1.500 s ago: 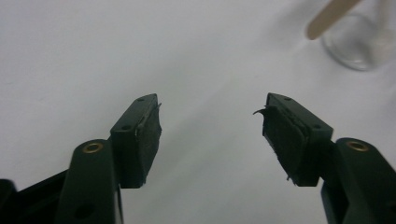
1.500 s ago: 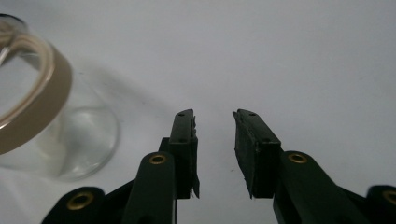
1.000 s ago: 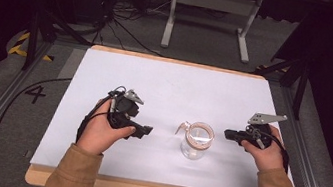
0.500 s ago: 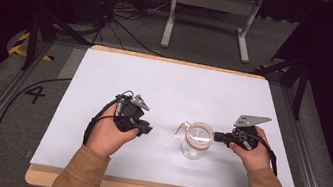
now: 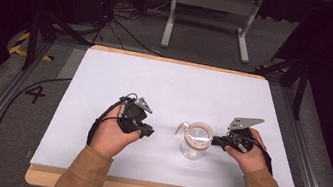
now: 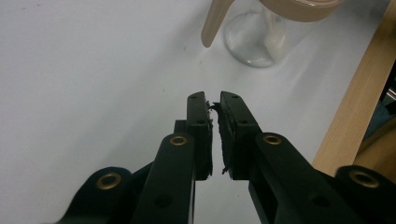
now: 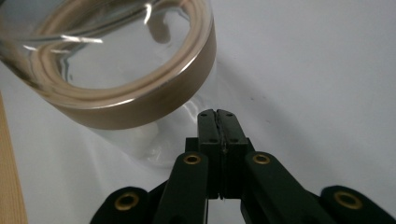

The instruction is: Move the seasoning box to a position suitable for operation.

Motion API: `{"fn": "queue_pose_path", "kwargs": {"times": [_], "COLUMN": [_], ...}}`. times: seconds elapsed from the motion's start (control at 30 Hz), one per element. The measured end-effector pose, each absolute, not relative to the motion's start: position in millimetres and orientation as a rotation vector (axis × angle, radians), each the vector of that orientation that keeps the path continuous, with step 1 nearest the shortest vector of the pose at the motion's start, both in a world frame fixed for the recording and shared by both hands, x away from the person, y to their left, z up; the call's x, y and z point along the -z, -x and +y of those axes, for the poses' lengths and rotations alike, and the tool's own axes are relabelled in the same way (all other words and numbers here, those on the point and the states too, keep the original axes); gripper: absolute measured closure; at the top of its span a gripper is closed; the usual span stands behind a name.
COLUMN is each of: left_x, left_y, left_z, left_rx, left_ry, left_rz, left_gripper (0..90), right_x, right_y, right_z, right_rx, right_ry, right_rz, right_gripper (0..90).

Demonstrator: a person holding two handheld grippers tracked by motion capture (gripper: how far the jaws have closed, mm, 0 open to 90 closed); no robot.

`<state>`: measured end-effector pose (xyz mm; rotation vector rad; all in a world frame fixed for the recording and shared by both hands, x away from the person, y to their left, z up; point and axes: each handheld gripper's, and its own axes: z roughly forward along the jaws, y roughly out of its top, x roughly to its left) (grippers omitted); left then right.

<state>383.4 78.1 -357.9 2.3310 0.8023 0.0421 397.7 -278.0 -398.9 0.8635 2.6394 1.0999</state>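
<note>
1. A clear glass jar (image 5: 196, 141) with a tan lid ring and a tan flap at its left stood upright on the white table cover (image 5: 175, 90), slightly right of centre in the lower half of the high view.
2. The left gripper (image 5: 147, 132) lay in the person's left hand (image 5: 109, 135), left of centre in the high view and apart from the jar, with its tips pointing right toward it.
3. In the left gripper view its jaws had just been closing and stood nearly together, with a thin gap and nothing between them; the jar (image 6: 261, 32) sat at the upper right of that frame, the tan flap hanging down beside the glass.
4. The right gripper (image 5: 215, 141) sat in the right hand (image 5: 246, 154), right of centre in the high view, with its tips right at the jar's right side.
5. In the right gripper view its jaws (image 7: 217, 122) were pressed fully together on nothing, just beside the glass wall below the lid ring (image 7: 140, 109); whether they touched the glass could not be told.
6. A wooden table edge (image 6: 355, 102) ran along the right of the left gripper view.
</note>
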Motion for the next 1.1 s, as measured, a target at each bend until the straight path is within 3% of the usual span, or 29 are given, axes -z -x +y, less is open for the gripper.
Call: {"fn": "queue_pose_path", "kwargs": {"times": [0.87,1.1], "left_x": [371.8,379.3], "left_y": [-400.4,-406.2], "left_z": [60.2,47.9], "left_rx": [-0.011,-0.038], "left_ry": [-2.353,-2.319], "left_rz": [0.752,0.707], "left_gripper": [87.2,89.8], "right_x": [405.2,402.8], "right_y": [-370.2,-369.2], "right_z": [-251.2,-264.9], "right_rx": [-1.024,-1.056], "right_ry": [-0.733,-0.797], "right_rz": [2.773,2.735], "right_gripper": [90.0,90.0]}}
